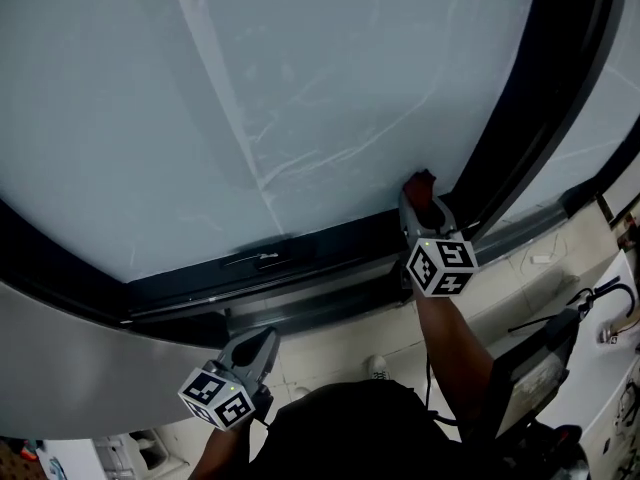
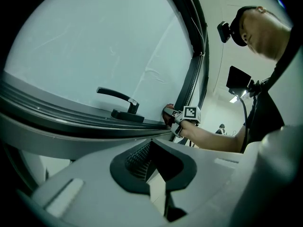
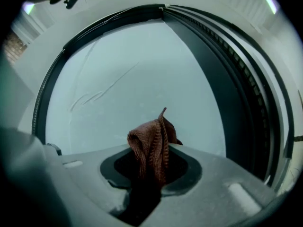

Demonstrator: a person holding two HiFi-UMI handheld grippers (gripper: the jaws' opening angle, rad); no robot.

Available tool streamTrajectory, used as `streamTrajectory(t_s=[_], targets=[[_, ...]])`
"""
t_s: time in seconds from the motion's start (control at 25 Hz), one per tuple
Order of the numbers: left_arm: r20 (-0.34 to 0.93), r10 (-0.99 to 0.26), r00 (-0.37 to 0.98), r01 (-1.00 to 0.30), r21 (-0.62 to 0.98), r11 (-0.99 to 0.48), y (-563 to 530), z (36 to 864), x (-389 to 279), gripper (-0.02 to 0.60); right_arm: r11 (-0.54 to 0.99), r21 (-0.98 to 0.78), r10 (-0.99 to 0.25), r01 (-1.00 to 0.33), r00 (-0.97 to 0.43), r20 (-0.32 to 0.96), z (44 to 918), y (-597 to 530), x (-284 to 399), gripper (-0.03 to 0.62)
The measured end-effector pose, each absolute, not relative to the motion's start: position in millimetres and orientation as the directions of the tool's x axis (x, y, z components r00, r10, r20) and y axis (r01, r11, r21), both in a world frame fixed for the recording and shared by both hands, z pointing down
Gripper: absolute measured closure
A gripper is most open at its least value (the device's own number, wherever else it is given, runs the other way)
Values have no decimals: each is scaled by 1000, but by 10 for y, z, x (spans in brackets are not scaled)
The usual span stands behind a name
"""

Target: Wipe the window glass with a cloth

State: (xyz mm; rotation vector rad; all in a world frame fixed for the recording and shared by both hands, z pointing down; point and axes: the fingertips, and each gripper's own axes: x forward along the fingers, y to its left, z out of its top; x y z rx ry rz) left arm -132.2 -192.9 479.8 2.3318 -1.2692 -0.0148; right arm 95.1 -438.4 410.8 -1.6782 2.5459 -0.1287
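The cloth (image 1: 419,182) sits at the bottom right corner of the window glass (image 1: 250,88), at about 4 o'clock in the head view, right where the pane meets the dark frame (image 1: 300,253); the right tool (image 1: 428,218) has it pinched, jaws closed on a bunched fold, with a rust-brown tuft standing out past the tips; the right gripper view shows the same cloth (image 3: 152,143) rising from the tool (image 3: 151,174) towards 12 o'clock, with the pane behind it.

The left tool (image 1: 255,350) hangs low at 7 o'clock, well apart from the glass; in its own view its jaws (image 2: 154,167) look drawn together with nothing between them.

The cloth looks knitted, light and floppy; it should fold under any push, so a grip on a thick bunch, with a loose pad left free in front, probably serves best. The glass looks smooth and stiff, likely fragile; pale streaks cross it towards 1 o'clock.

Whether the tuft actually touches the pane cannot be told; how much cloth lies inside the jaws is hidden; the window's top is cut off; the handle (image 2: 118,97) shows clearly only in the left gripper view.
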Motion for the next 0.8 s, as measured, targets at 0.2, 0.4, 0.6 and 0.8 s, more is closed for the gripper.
streamTrajectory(t_s=[0.2,0.4,0.6,0.8], targets=[[216,-801,558,-793,423,-438,-1837,4809,-1455,566,488,-92,-873,-868,-487,-29,4135,-4167,367,508],[212,-824,525,-812,413,-412,-1780,4794,-1690,566,581,-15,-814,-814,-580,-20,4148,-3933,-249,508],[206,-836,509,-819,415,-397,-1690,4788,-1822,566,660,6,-751,-751,-660,-9,4154,-3733,-720,508],[202,-847,492,-825,420,-379,-1589,4814,-1962,566,725,46,-688,-687,-726,1,4154,-3553,-1157,508]])
